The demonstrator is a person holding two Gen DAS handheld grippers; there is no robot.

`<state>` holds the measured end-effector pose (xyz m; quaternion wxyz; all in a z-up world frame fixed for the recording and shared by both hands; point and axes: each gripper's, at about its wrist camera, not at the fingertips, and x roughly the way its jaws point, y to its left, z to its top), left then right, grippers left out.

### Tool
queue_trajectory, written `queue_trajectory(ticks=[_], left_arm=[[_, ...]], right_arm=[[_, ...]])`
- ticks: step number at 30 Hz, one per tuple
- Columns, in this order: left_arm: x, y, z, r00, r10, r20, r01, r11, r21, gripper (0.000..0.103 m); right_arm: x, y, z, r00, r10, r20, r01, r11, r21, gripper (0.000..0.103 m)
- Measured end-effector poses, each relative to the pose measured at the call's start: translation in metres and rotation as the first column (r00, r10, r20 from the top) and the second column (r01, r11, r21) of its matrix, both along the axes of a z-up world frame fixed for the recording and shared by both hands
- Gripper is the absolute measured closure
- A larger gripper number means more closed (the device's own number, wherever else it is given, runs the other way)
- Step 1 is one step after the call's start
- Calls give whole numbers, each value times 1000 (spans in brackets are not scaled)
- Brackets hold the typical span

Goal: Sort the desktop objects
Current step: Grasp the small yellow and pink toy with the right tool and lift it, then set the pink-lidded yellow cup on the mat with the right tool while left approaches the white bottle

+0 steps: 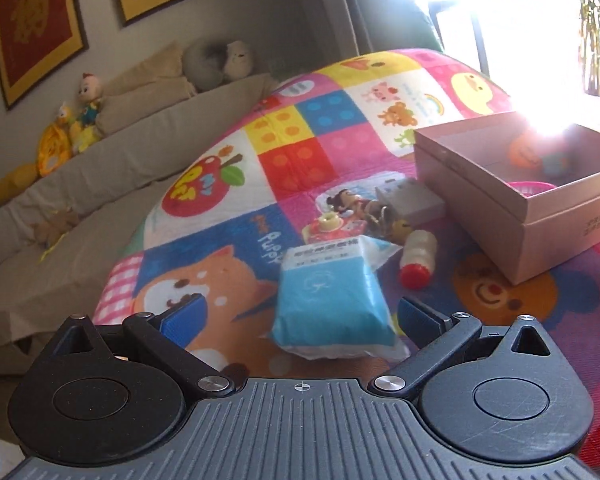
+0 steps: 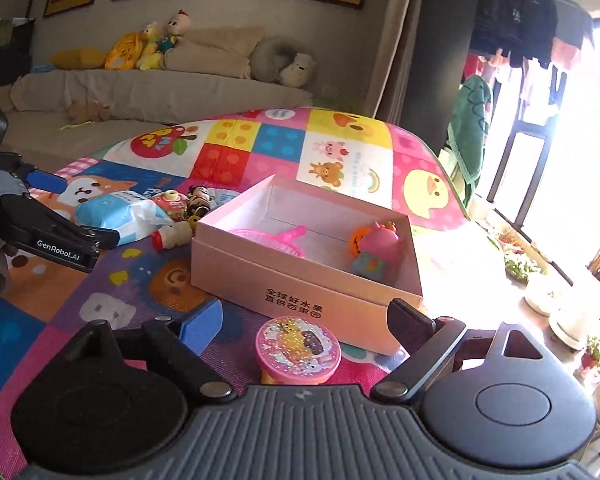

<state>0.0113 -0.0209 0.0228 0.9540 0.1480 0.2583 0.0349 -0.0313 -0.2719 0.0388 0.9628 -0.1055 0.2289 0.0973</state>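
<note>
Fingers of my left gripper (image 1: 298,316) stand wide, one either side of the blue tissue pack (image 1: 332,304), neither pad touching it that I can see; my right gripper (image 2: 306,326) is wide too, holding nothing, with the pink glitter compact (image 2: 298,350) lying on the mat between its fingers, just short of the pink box (image 2: 300,288). To take the tissue pack well, I judge I should ease forward until the pads sit level with its middle, then close squarely on its long sides; the wrapper looks soft and slack, so a grip near the loose white end would likely slip or crumple. Just beyond the pack lie a small white bottle with a red cap (image 1: 418,258), a round red-and-cream toy (image 1: 328,224), a doll figure (image 1: 350,200) and a pale block (image 1: 412,198), crowded together, so I should lift straight up before swinging across. Farther right, the box stands open, a pink net (image 2: 272,238) and a pink toy (image 2: 374,246) already inside; much clearly remains outside it.
</note>
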Motion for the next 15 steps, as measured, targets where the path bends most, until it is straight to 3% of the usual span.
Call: queue_trajectory(ticks=[3,5,7,9,11,13,15], left_arm=[[14,15,4,994,101,26,-103,993,65,0],[13,20,11,990,128,52,-132,989,64,0],[6,20,21,997,60,51,-59,998,-21,0],[-1,10,26,997,-69,30,72,991,-109,0],[-2,-9,22,983,-184,3,183,976,-122,1],[5,-30,12,968,-249,-39,244,965,-101,28],[16,-41,4,964,-257,-65,250,963,-98,32]], right_arm=[[5,-16,-11,995,-97,10,96,993,70,4],[6,-27,-20,990,-141,17,137,982,131,2],[8,-33,-27,988,-157,3,154,972,178,2],[11,-36,-30,986,-167,-9,166,964,206,2],[10,-40,-31,984,-179,5,173,956,239,2],[10,-41,-32,984,-178,-1,173,954,246,2],[8,-42,-33,983,-186,8,177,951,255,1]])
